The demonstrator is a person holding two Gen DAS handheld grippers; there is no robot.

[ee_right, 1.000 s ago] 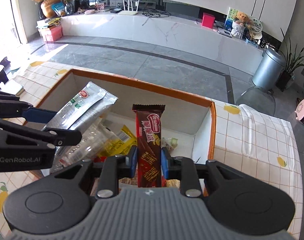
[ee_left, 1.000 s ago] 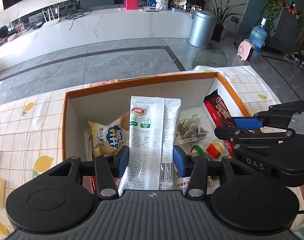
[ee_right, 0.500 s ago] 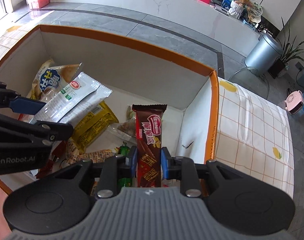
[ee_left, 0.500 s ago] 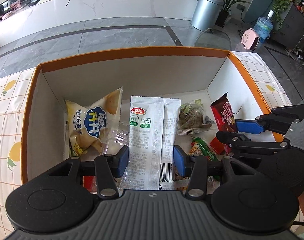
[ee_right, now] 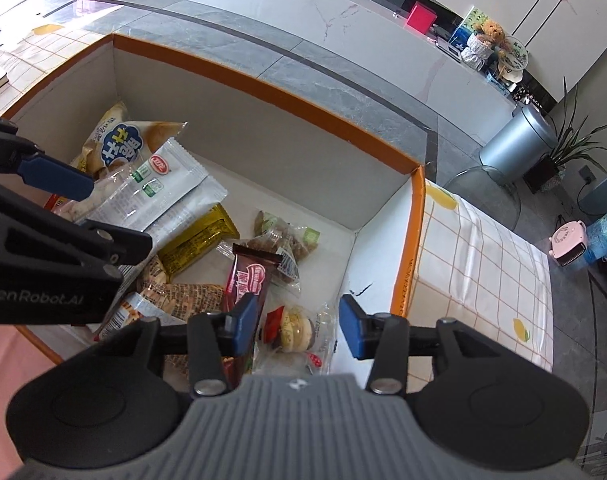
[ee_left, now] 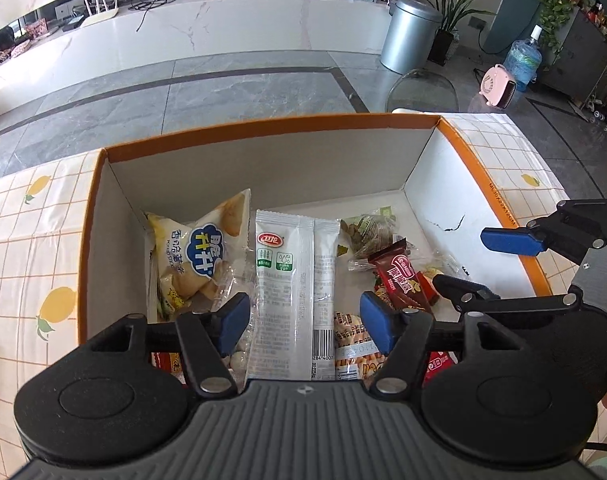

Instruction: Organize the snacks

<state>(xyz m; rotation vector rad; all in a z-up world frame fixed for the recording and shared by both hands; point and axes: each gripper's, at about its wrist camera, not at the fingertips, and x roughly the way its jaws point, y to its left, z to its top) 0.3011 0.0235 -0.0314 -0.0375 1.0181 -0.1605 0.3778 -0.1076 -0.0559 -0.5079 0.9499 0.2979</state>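
Left wrist view: left gripper (ee_left: 301,322) spread wide over the orange-rimmed box (ee_left: 271,122), holding nothing; white sachet pack (ee_left: 295,292) lies loose between the pads, touching neither as far as I can tell, resting on the pile inside the box; chip bag (ee_left: 199,252) far left against the wall; brown chocolate bar (ee_left: 401,280) to the right on other snacks; right gripper (ee_left: 479,264) enters from the right, fingers apart, empty.

Right wrist view: right gripper (ee_right: 297,326) wide, nothing gripped; chocolate bar (ee_right: 249,280) lies just by the left pad, in the box (ee_right: 263,80); sachet (ee_right: 159,196) and chip bag (ee_right: 123,144) at far left, yellow pack (ee_right: 199,236) between, wafer sandwich pack (ee_right: 293,330) near.

Progress: both carried items judged deposited; many snacks in the box; checked tablecloth (ee_right: 483,264) beside it shows no snack in view, so any leftovers lie out of frame; cannot tell.
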